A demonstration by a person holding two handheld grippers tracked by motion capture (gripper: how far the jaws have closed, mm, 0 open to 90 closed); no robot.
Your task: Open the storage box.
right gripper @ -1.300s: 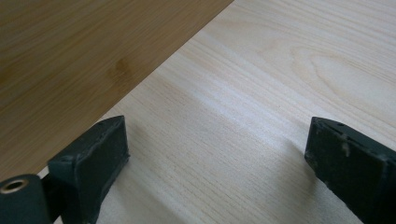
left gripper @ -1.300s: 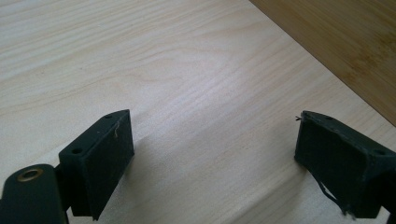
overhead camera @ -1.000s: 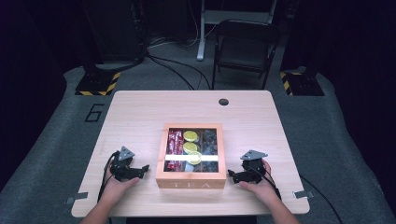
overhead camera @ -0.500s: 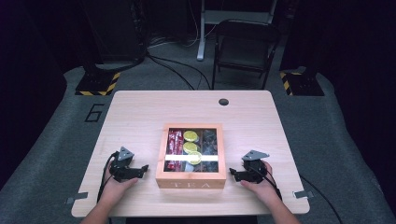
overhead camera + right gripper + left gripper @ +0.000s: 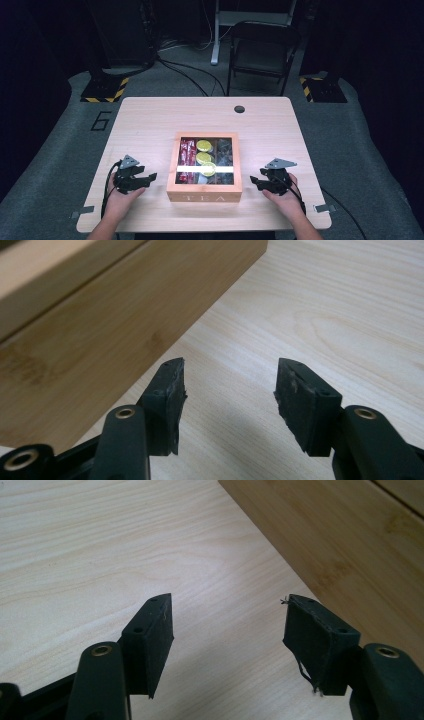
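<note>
- High view puts the wooden tea box (image 5: 204,192) dead centre on the tabletop (image 5: 150,120), my left tongs (image 5: 148,179) at its 9 o'clock and my right tongs (image 5: 254,182) at its 3 o'clock, both just beside it, neither touching.
- Both sit about equally near; the box's printed front faces 6 o'clock, toward me.
- Both tongs have just been closing, and I see them part-open with nothing between the jaws.
- Left gripper view shows the box's side wall (image 5: 350,545) at 1 o'clock of the left tongs (image 5: 227,622); right gripper view shows the opposite wall (image 5: 100,325) at 10 o'clock of the right tongs (image 5: 230,385).
- Only from above do I see the glass lid, green tins (image 5: 203,145) and red packets (image 5: 187,152).
</note>
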